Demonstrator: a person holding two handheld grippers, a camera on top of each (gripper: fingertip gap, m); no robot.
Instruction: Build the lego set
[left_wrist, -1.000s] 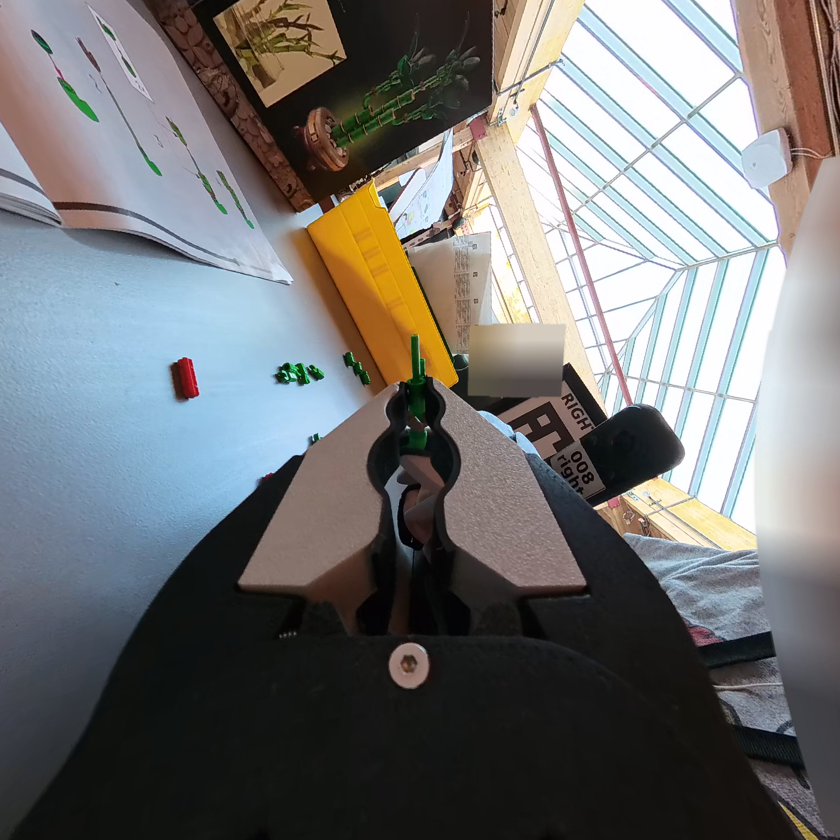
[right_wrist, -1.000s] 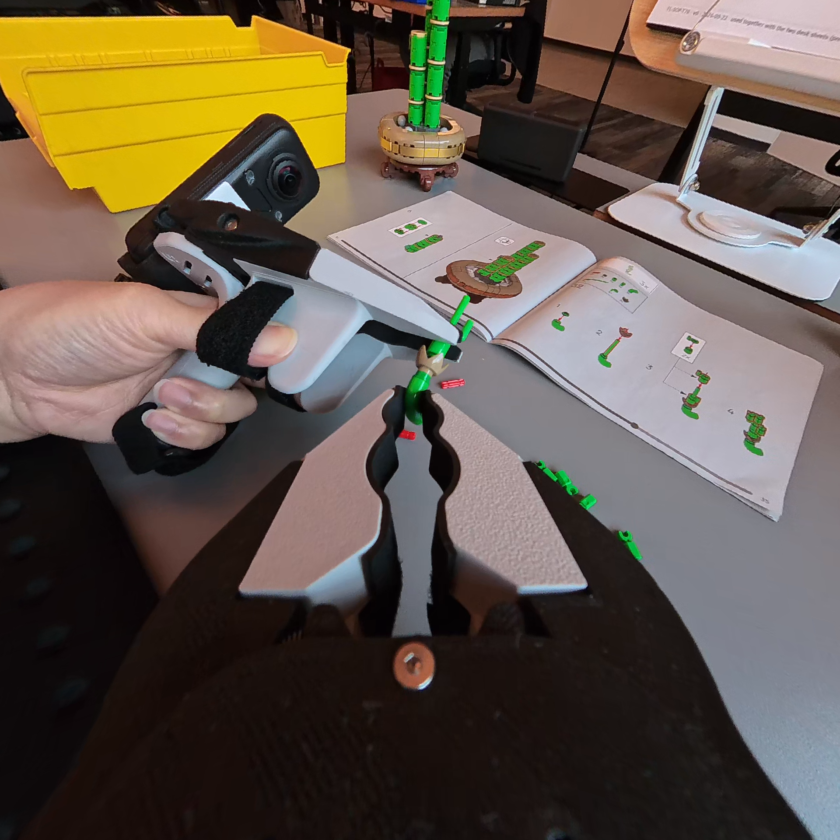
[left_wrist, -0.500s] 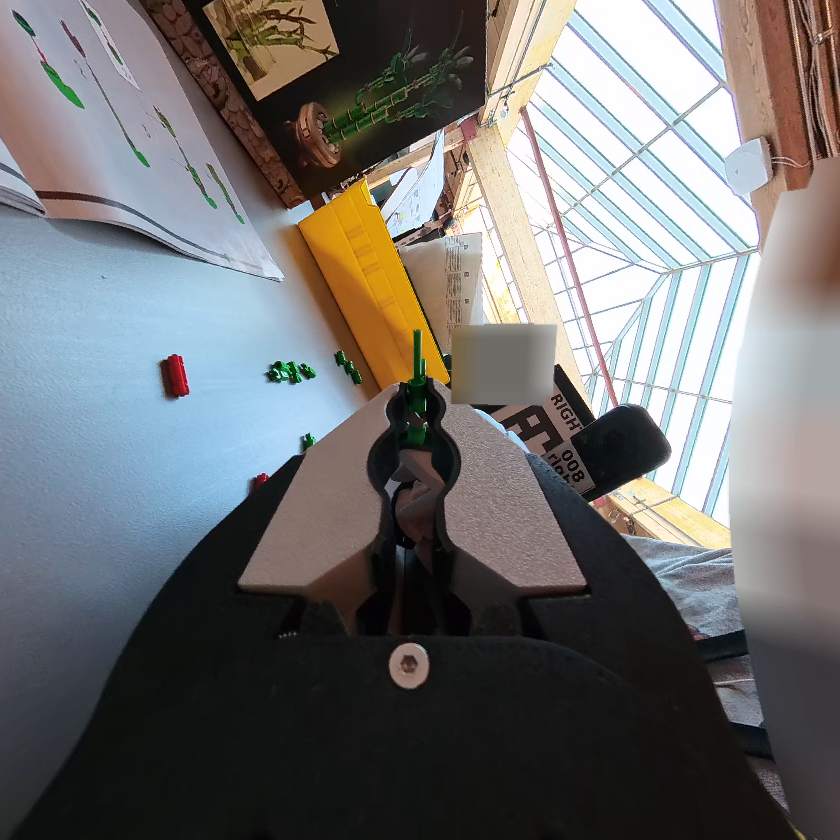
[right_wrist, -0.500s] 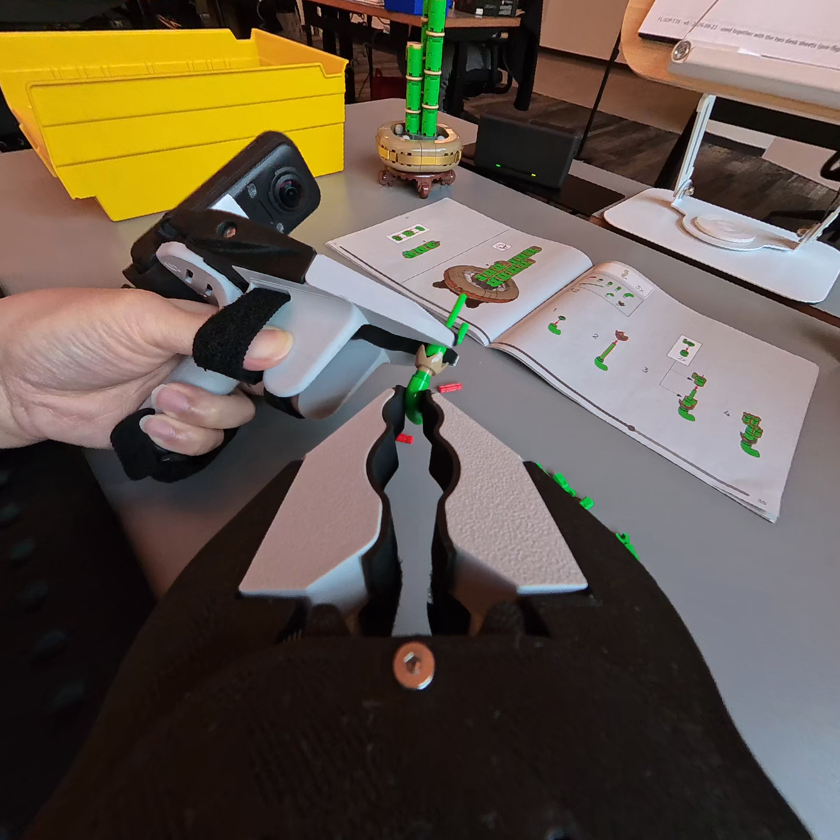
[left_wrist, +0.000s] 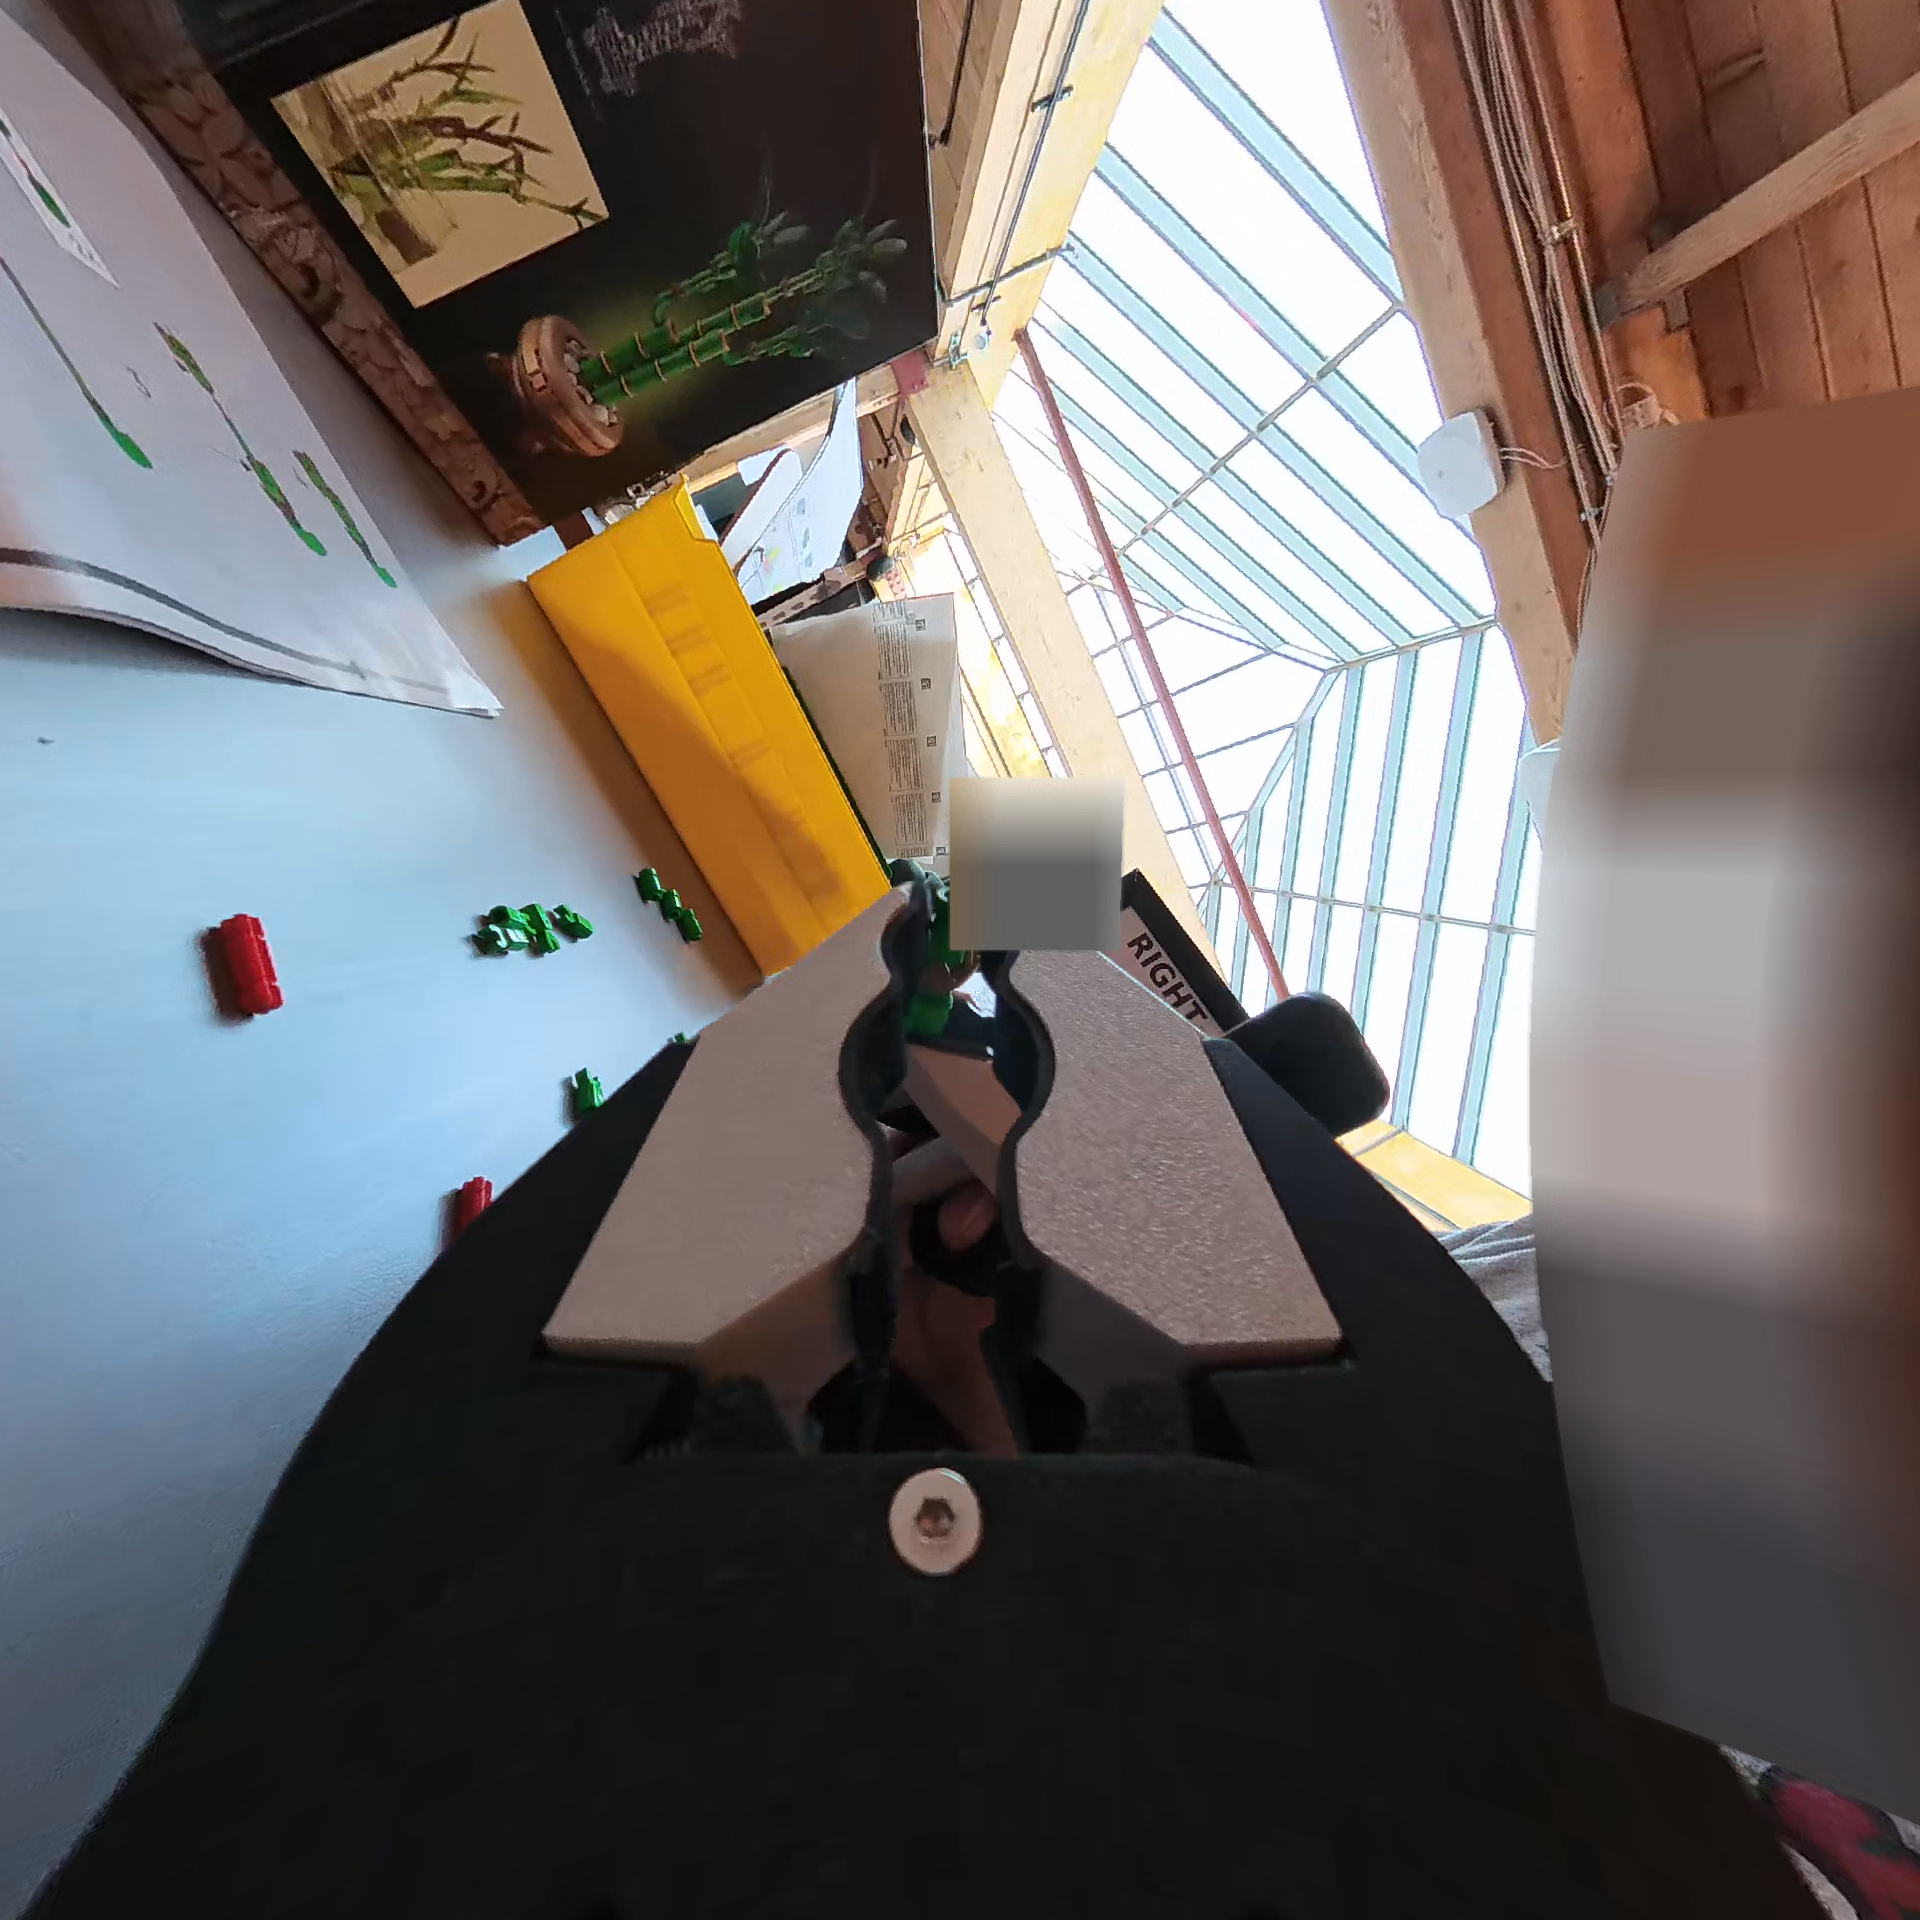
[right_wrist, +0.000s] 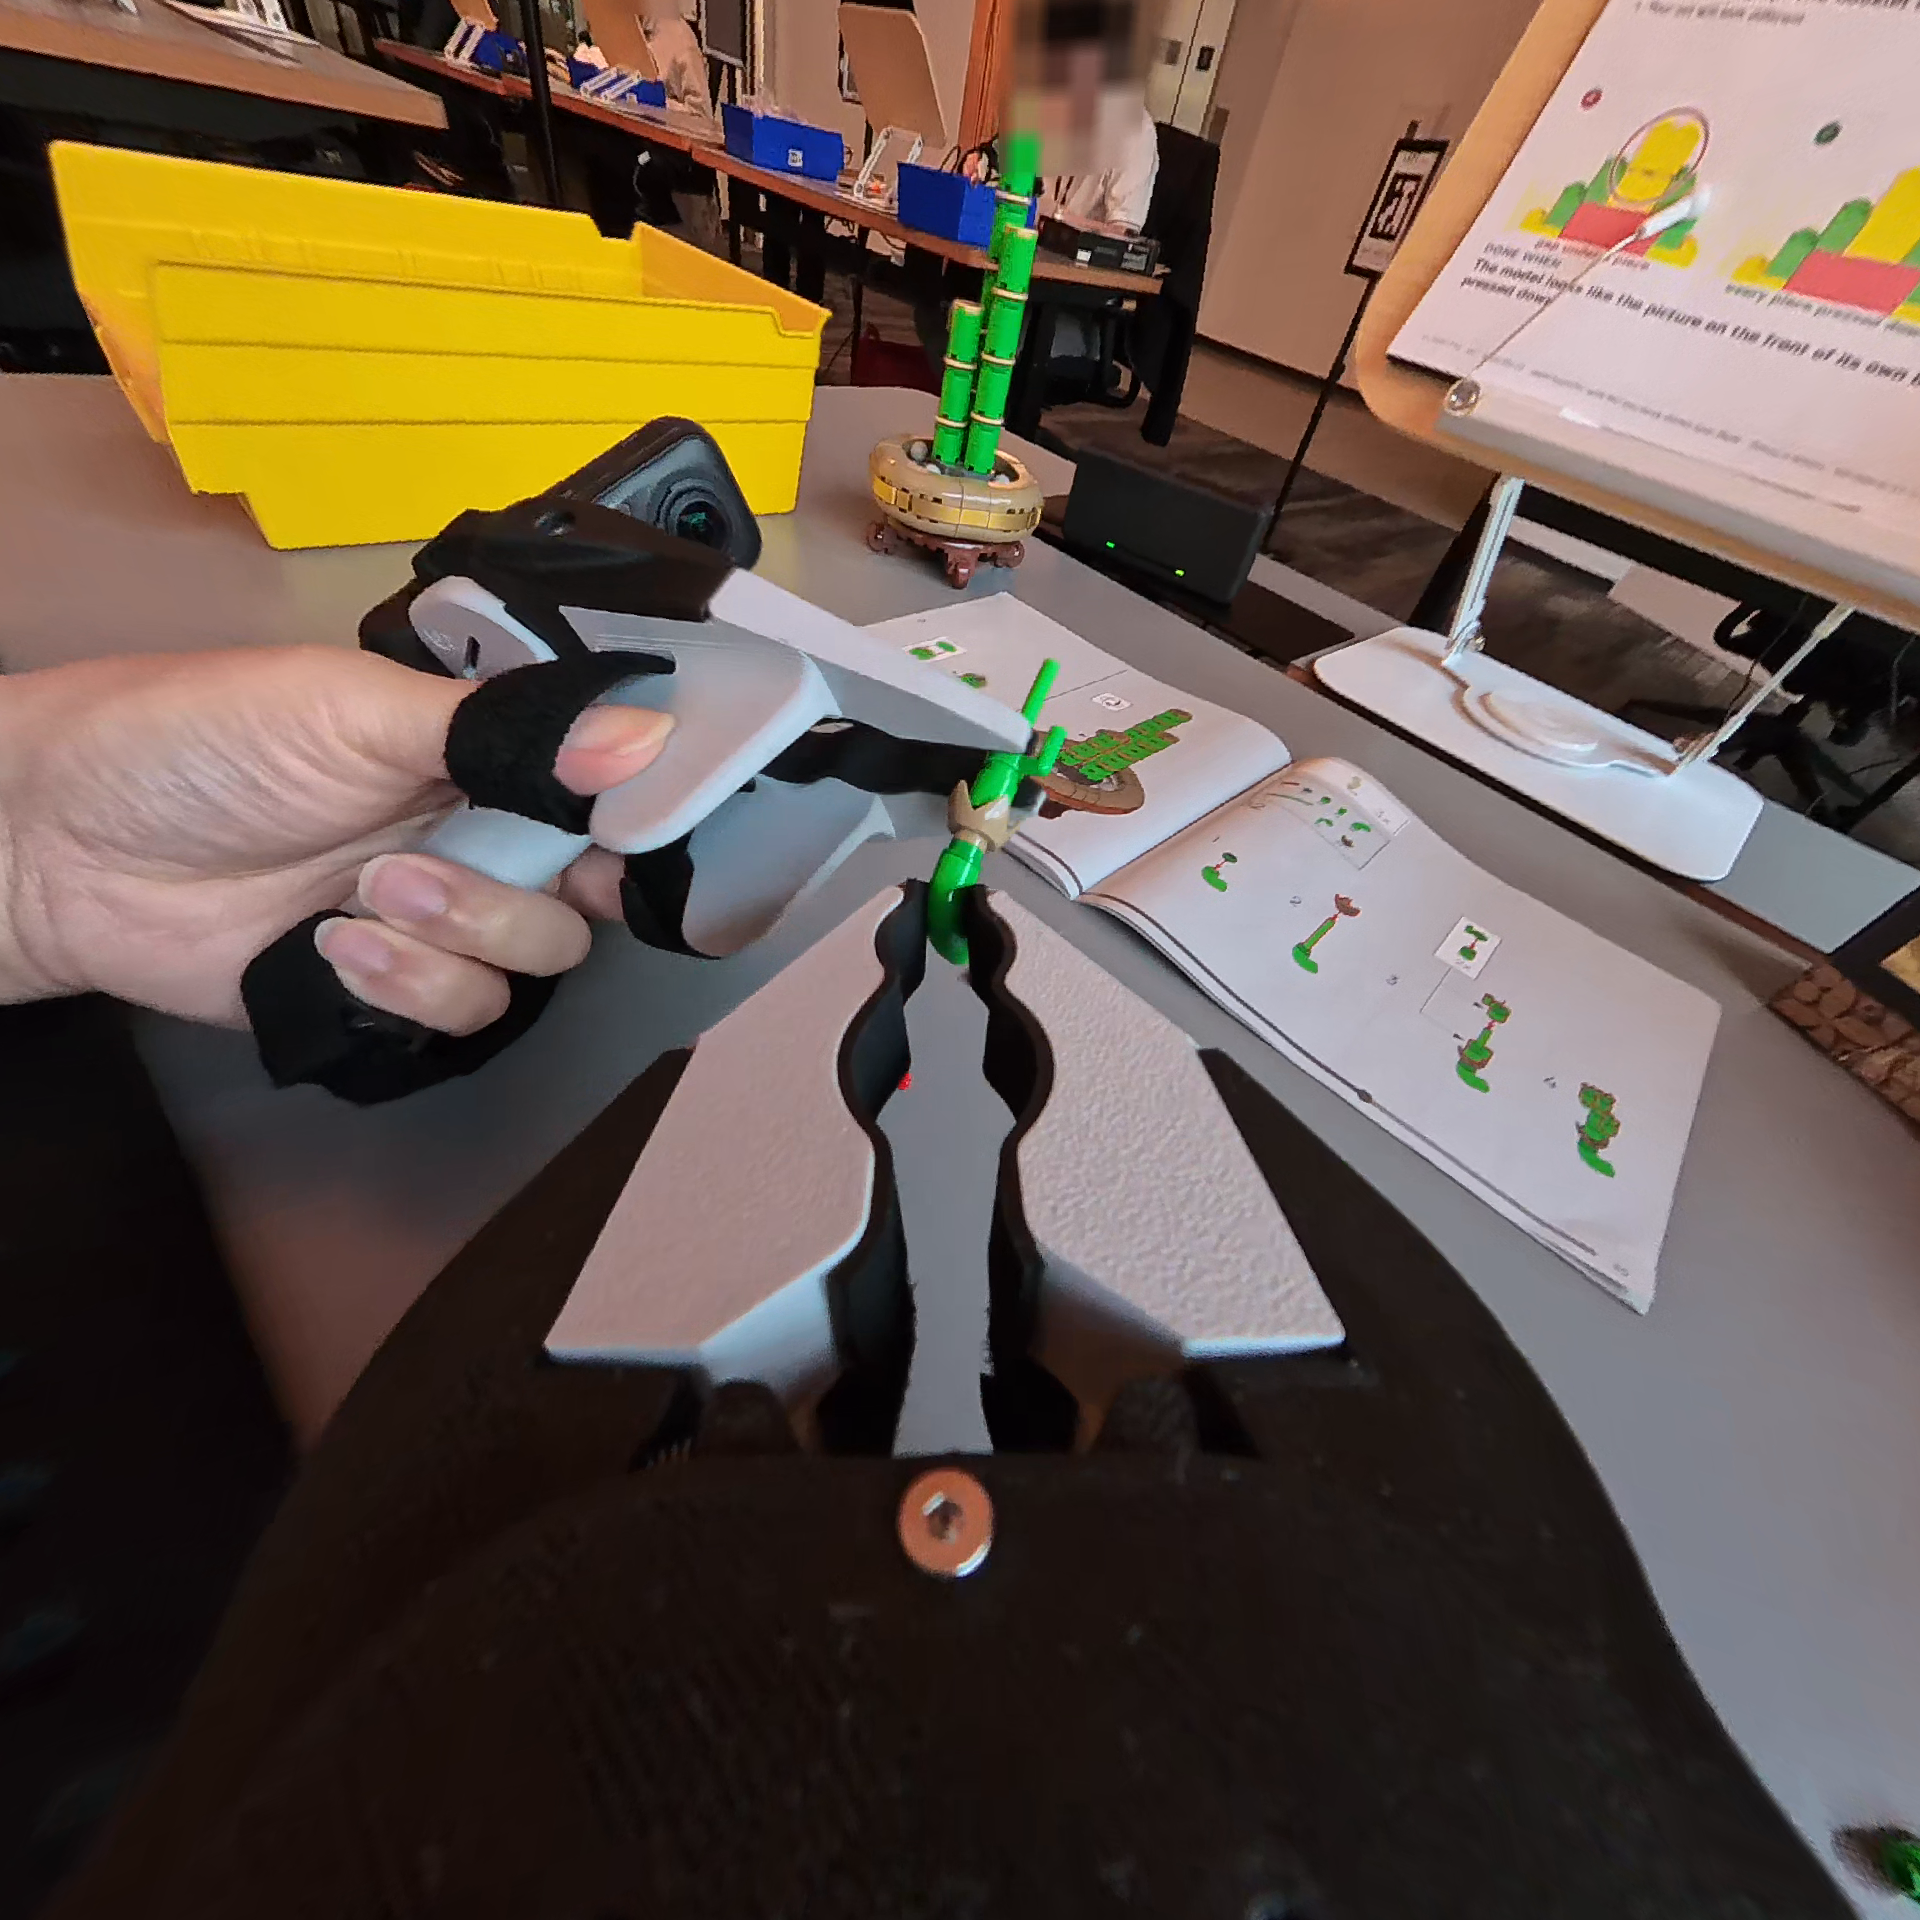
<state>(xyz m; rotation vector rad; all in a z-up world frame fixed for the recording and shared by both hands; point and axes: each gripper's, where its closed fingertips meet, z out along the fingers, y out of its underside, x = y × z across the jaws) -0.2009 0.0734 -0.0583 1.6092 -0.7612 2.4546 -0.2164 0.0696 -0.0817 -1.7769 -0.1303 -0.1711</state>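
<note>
Smooth grey table (right_wrist: 1714, 1455), curved green stem (right_wrist: 951, 894)

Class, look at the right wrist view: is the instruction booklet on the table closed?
No. The instruction booklet lies open on the grey table, with two printed pages showing.

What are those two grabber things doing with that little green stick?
A person is building a lego bamboo plant with a gripper in each hand. The right gripper pinches the curved bottom end of a small green stem piece, and the left gripper clamps the same piece near its top, above the table. The instruction booklet lies open beside them. The half-built bamboo in its pot stands farther back, near a yellow bin. Loose green pieces and a red piece wait on the table.
</note>
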